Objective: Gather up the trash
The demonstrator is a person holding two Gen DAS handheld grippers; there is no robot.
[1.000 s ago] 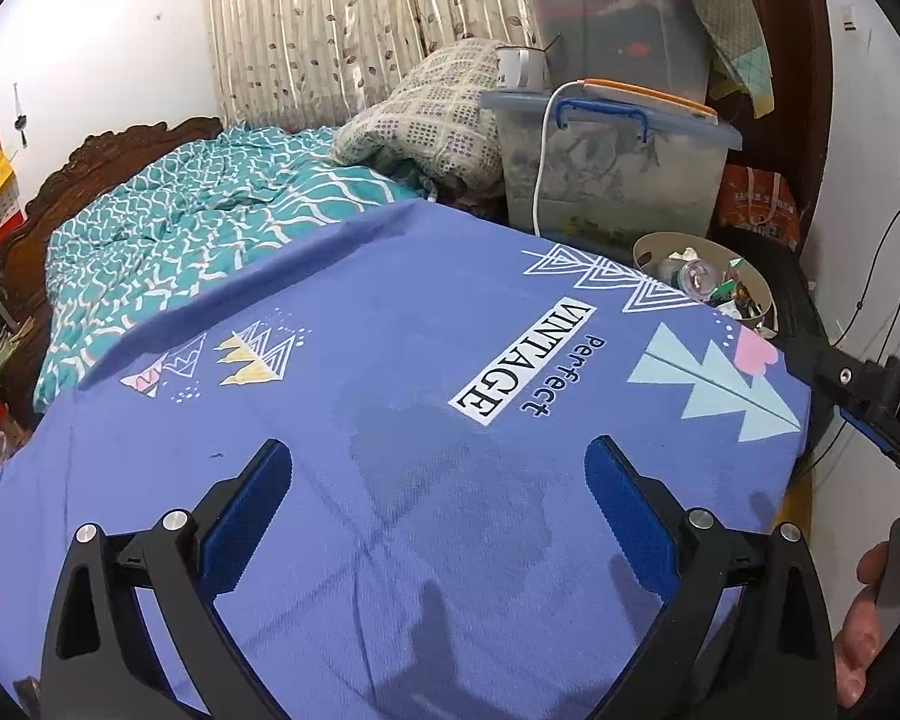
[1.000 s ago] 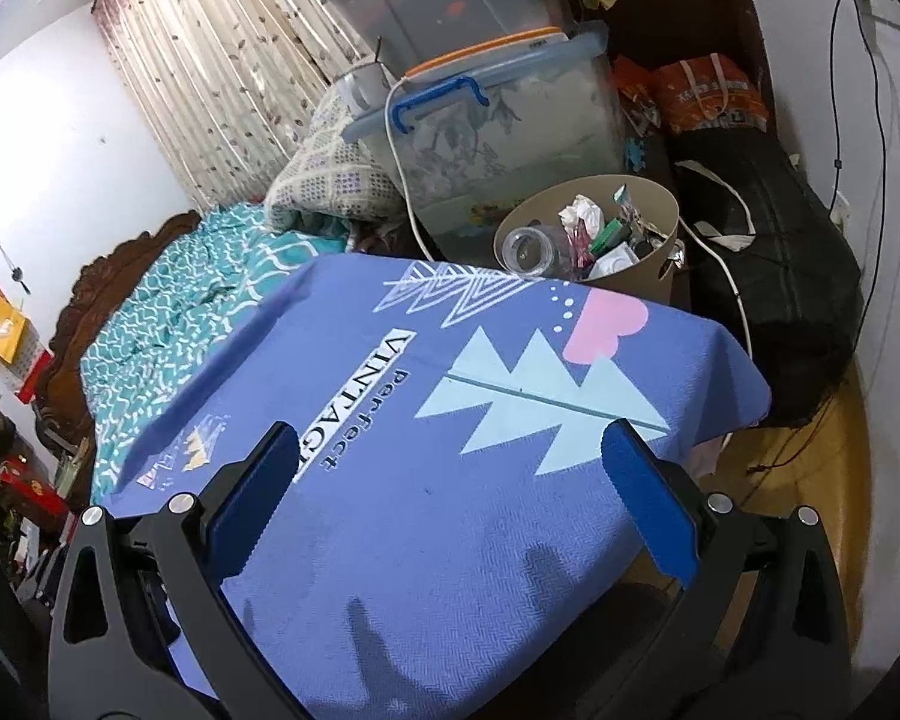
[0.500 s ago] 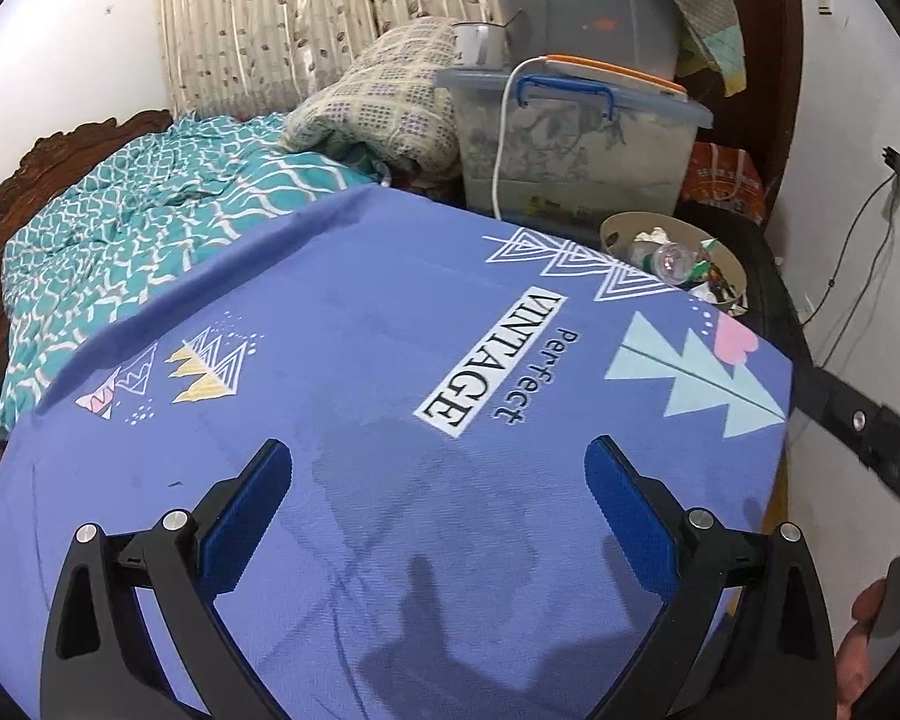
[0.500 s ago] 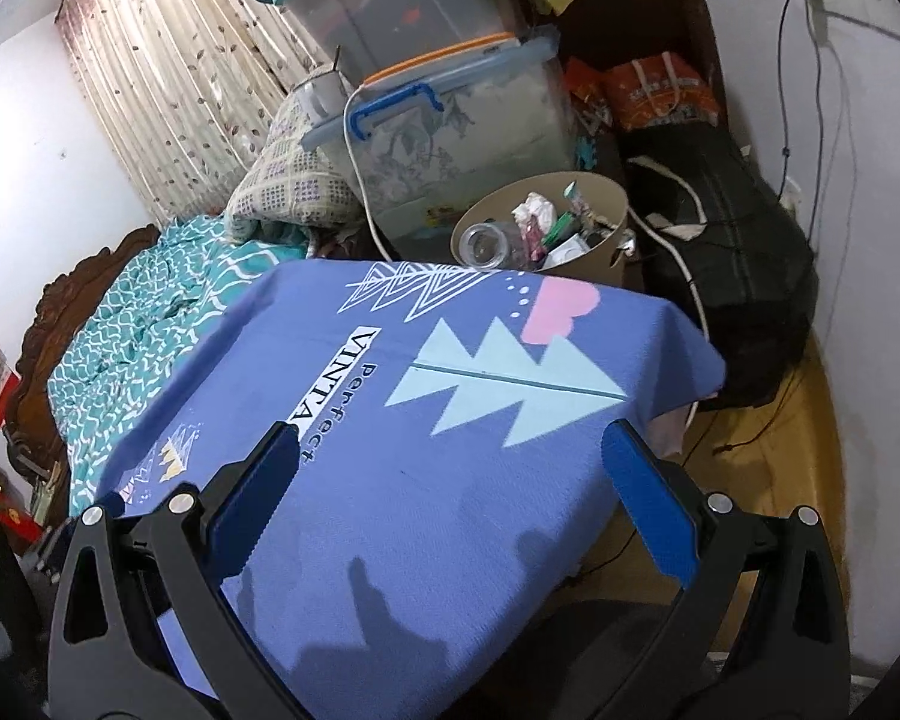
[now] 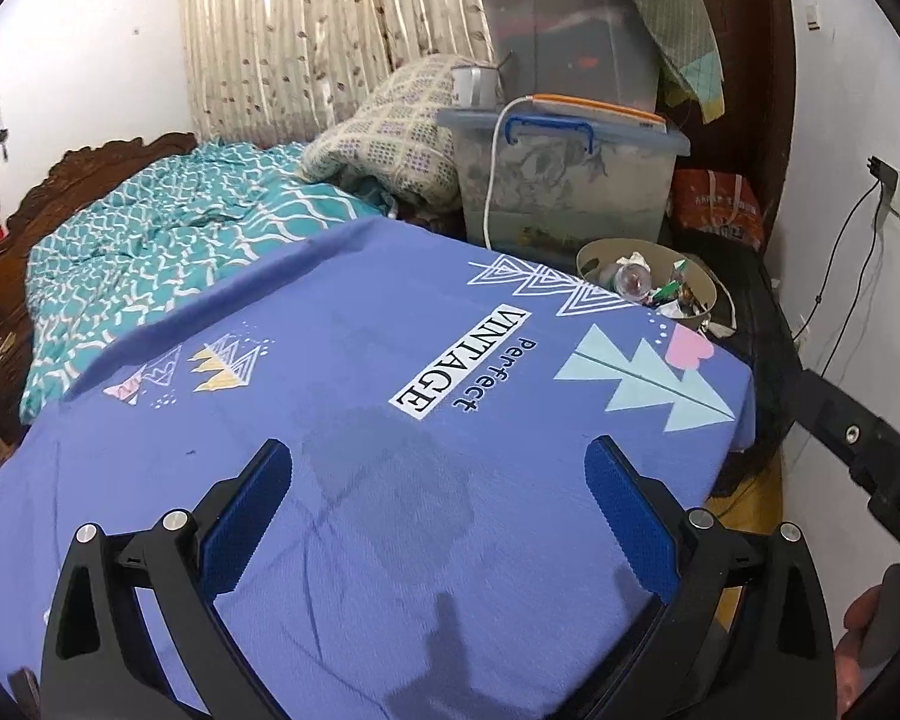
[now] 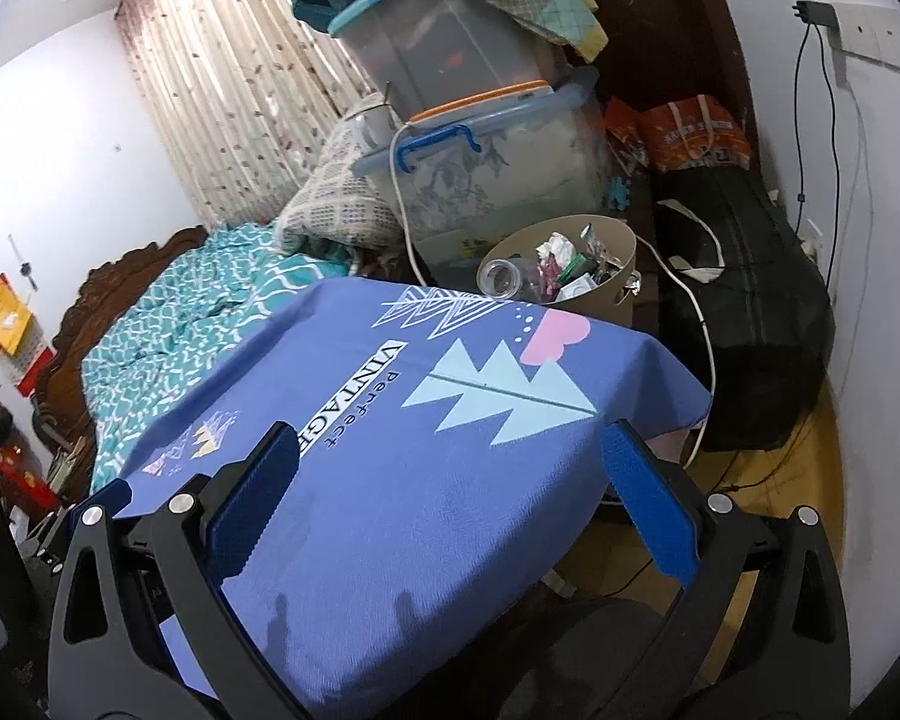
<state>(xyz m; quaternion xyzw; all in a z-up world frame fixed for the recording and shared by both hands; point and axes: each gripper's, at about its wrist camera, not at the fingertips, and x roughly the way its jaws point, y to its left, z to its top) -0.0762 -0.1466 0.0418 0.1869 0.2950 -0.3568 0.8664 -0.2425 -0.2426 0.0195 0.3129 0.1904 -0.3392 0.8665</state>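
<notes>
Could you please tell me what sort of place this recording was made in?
Most likely a lived-in bedroom: a bed with a teal patterned quilt, long beige curtains, and stacked clear plastic storage boxes beside it.

We see an evenly lit room, both views sharp, with fisheye bending and black corners; soft gripper shadows fall on the near blue tablecloth (image 5: 354, 420)

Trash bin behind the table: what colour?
Beige trash bin, filled with mixed trash; clearest in the right wrist view.
</notes>
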